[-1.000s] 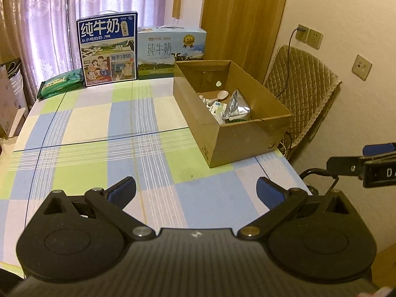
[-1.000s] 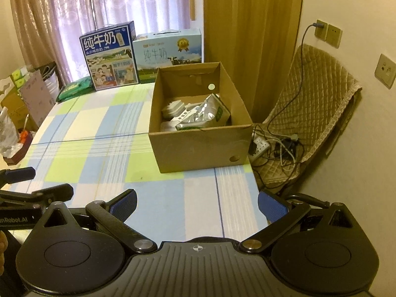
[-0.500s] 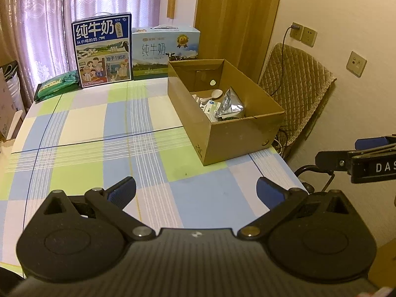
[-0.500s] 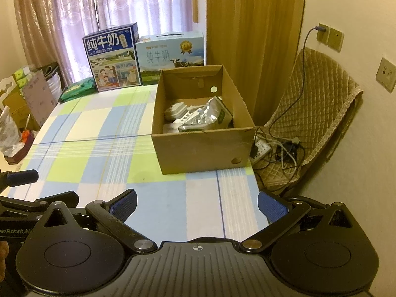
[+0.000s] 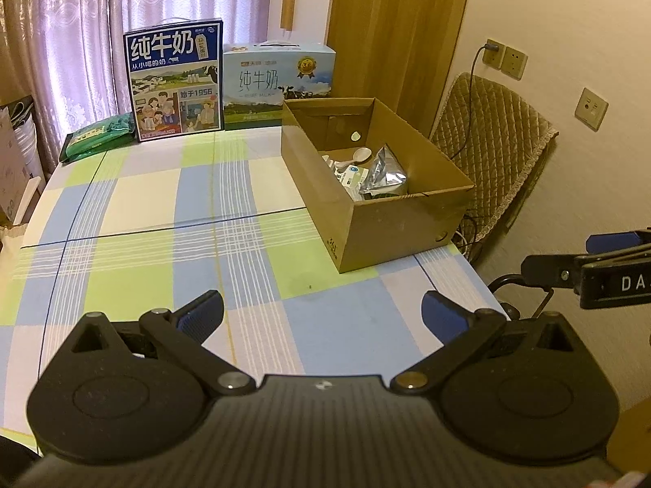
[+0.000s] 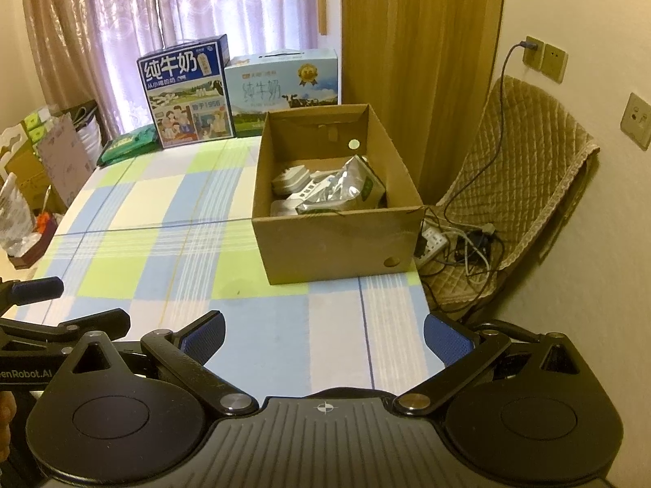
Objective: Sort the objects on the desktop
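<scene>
Above checkered tablecloth (image 5: 252, 252), both claws (image 5: 321, 315) (image 6: 323, 335) hover level, fingers spread.

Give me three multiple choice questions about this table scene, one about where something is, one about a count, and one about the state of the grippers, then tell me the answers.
1. Where does the cardboard box stand on the table?
A. at its right edge, near the quilted chair
B. in the middle
C. at its left edge

2. How many milk cartons stand at the far end of the table?
A. one
B. two
C. four

3. How are the two grippers?
A. both open and empty
B. both shut
C. the left shut on a pouch

Answers:
1 A, the box sits against the right edge beside the chair.
2 B, a dark blue milk carton and a light blue milk carton stand side by side.
3 A, the left gripper and the right gripper both show their jaws wide apart with nothing between.
</scene>
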The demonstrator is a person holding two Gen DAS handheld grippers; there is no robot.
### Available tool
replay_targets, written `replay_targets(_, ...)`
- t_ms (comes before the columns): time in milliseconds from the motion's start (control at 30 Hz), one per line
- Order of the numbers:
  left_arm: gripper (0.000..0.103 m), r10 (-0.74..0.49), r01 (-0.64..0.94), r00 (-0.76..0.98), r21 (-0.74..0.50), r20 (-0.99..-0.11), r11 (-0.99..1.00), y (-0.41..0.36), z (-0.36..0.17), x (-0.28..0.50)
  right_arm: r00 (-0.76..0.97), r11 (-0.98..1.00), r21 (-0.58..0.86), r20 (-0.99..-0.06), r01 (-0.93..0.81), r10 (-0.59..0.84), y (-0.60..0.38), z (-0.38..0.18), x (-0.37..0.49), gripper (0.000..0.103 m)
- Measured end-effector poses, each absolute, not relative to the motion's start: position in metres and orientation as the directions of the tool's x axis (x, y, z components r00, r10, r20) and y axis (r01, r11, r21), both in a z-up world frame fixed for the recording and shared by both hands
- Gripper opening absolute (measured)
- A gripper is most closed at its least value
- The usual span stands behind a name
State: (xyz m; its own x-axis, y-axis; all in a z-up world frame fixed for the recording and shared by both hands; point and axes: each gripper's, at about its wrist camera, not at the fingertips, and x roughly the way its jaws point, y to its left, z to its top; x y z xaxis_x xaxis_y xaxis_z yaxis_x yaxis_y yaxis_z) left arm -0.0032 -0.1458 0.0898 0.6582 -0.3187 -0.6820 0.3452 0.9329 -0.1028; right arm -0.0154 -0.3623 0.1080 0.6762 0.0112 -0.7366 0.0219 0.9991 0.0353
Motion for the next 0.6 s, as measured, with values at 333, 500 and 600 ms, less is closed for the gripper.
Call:
replay_targets(333, 0.102, -0.323, 0.348, 0.657, -0.107, -0.681, 0.931, -0.1456, 0.0883, -0.0023, 0.675, 0.999, 0.035, -0.738, 0.023, 0.010, -0.3623, 0.1069, -0.0144, 0.101)
replay_targets(500, 0.102, -0.350, 0.367, 0.652, -0.124, -0.673, 0.922, -0.1452, 0.0889, -0.0041, 0.672, 0.999, 0.037, -0.740, 0.024, 0.011, -0.3628, 0.1044, -0.0145, 0.101)
replay_targets(600, 0.102, -0.358, 0.368, 0.656, -0.132, -0.665, 0.920, -0.1439, 0.0904, -0.0043, 0.673, 0.999, 0.038, -0.739, 0.025, 0.011, -0.3625, 0.1042, -0.0143, 0.101)
